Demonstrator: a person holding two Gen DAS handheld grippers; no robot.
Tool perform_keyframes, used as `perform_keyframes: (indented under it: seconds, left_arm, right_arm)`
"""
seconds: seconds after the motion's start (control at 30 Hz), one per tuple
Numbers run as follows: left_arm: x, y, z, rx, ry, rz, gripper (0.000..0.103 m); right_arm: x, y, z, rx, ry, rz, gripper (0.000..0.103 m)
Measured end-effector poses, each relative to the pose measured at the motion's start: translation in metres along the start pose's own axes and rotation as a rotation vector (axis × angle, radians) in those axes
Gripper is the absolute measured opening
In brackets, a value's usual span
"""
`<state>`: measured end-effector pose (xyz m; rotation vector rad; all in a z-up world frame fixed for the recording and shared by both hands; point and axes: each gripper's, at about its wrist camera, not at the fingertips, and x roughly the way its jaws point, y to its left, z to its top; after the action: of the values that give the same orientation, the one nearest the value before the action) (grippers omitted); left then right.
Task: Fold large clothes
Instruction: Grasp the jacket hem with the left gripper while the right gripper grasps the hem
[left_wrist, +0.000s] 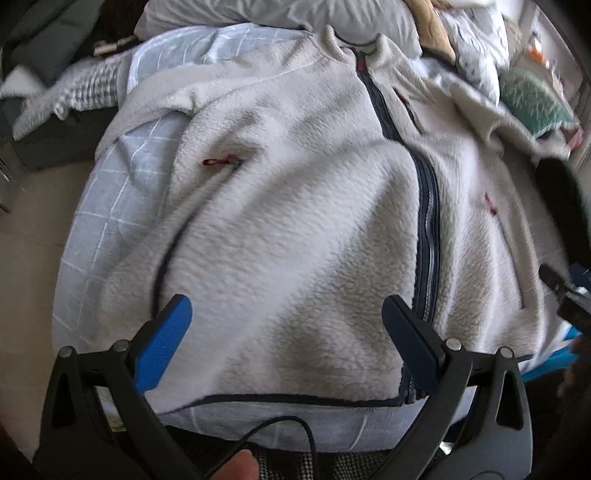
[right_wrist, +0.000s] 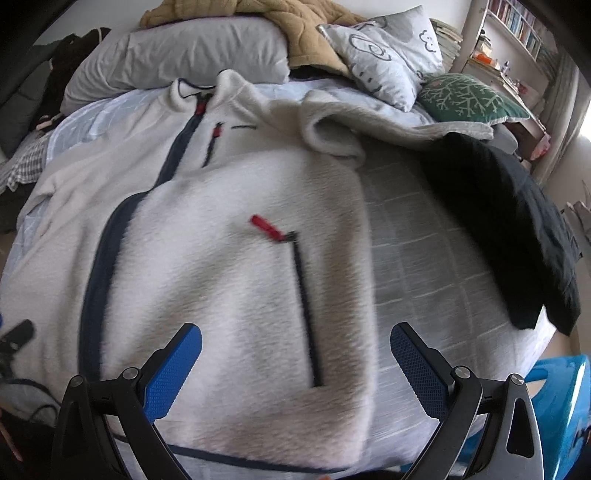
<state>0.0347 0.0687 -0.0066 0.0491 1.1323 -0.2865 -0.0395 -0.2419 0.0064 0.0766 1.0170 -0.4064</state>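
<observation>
A cream fleece jacket (left_wrist: 295, 206) with a navy front zipper (left_wrist: 428, 236) and red zipper pulls lies face up on the bed; it also fills the right wrist view (right_wrist: 229, 280). One sleeve (right_wrist: 332, 125) lies bunched toward the pillows. My left gripper (left_wrist: 286, 343) is open and empty above the jacket's left hem area. My right gripper (right_wrist: 295, 373) is open and empty above the right hem, near the side pocket zipper (right_wrist: 306, 306). The tip of the right tool (left_wrist: 569, 299) shows at the left view's right edge.
The bed has a light blue checked sheet (left_wrist: 103, 221). Pillows (right_wrist: 177, 59), a tan blanket (right_wrist: 295, 26) and a green cushion (right_wrist: 472, 99) lie at the head. A black garment (right_wrist: 517, 229) lies on the bed's right side. A blue stool (right_wrist: 561, 406) stands at the lower right.
</observation>
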Motion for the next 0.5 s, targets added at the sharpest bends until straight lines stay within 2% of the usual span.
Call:
perform_keyframes:
  seconds: [0.1, 0.17, 0.27, 0.33, 0.5]
  left_arm:
    - [-0.011, 0.034, 0.012, -0.053, 0.03, -0.095, 0.102]
    - [-0.018, 0.056, 0.016, -0.077, 0.028, -0.114, 0.102]
    - [-0.02, 0.087, 0.02, -0.09, 0.042, -0.097, 0.102]
    - [-0.014, 0.108, 0.019, -0.112, 0.076, -0.104, 0.102]
    - [0.023, 0.15, 0.004, -0.233, 0.201, -0.201, 0.097]
  right_arm:
    - [0.003, -0.022, 0.002, 0.026, 0.033, 0.049, 0.103]
    - [0.012, -0.039, 0.002, 0.064, 0.095, 0.135, 0.103]
    - [0.029, -0.061, -0.003, 0.138, 0.207, 0.245, 0.103]
    - [0.035, -0.072, -0.008, 0.173, 0.234, 0.293, 0.103]
    - [0.053, -0.083, -0.019, 0.21, 0.323, 0.338, 0.103]
